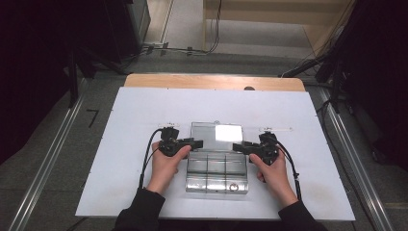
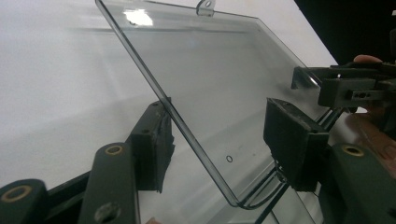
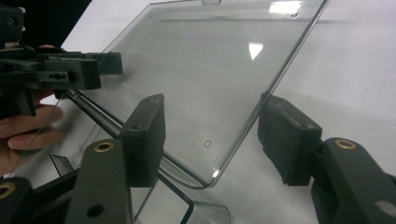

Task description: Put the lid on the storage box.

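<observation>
A clear plastic compartment box (image 1: 216, 174) lies at the middle of the white table, its lid (image 1: 215, 134) swung open and raised toward the far side. My left gripper (image 1: 198, 143) reaches in at the lid's left edge and my right gripper (image 1: 236, 147) at its right edge. In the left gripper view the transparent lid (image 2: 210, 70) slants between my open jaws (image 2: 219, 135), its edge close to the left pad (image 2: 154, 140). The right gripper view has the lid (image 3: 210, 60) between the open right gripper (image 3: 215, 135). Neither pair of pads presses on it.
A small ring (image 1: 233, 186) sits in a front compartment of the box. Two thin clear pieces (image 1: 168, 125) (image 1: 275, 129) lie on the white table top (image 1: 144, 110) beside the lid. A wooden strip (image 1: 216, 82) edges the far side; dark stands flank the table.
</observation>
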Demonstrator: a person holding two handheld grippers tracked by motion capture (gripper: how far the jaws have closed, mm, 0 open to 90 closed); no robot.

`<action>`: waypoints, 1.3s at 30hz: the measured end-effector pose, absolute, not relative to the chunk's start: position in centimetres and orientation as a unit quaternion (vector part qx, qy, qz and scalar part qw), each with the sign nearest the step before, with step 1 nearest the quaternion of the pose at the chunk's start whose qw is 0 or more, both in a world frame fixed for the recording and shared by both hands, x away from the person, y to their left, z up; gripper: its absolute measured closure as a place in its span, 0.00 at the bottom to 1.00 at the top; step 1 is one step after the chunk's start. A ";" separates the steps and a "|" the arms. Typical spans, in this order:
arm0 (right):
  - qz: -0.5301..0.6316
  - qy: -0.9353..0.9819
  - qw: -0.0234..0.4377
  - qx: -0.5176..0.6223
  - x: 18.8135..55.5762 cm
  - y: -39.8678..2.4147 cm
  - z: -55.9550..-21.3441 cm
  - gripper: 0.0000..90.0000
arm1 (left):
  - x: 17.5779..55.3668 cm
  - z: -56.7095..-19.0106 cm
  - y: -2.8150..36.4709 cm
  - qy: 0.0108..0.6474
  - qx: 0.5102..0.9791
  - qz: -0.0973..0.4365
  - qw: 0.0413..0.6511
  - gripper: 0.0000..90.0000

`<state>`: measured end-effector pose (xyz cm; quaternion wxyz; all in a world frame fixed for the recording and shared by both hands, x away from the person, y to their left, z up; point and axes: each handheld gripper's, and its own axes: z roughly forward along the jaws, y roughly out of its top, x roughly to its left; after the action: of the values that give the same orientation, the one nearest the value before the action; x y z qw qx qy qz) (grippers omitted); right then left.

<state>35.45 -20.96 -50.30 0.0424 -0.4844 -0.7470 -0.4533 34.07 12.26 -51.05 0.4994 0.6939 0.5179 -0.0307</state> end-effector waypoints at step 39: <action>-0.499 -0.764 -0.026 -0.408 33.9 -22.2 -48.5 0.81 | 32.5 -49.0 13.3 0.457 0.704 0.004 0.544 0.80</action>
<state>33.85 -22.16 -48.55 -0.0258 -0.4084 -0.7642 -0.4986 32.49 13.32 -49.04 0.5437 0.7039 0.4570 0.0043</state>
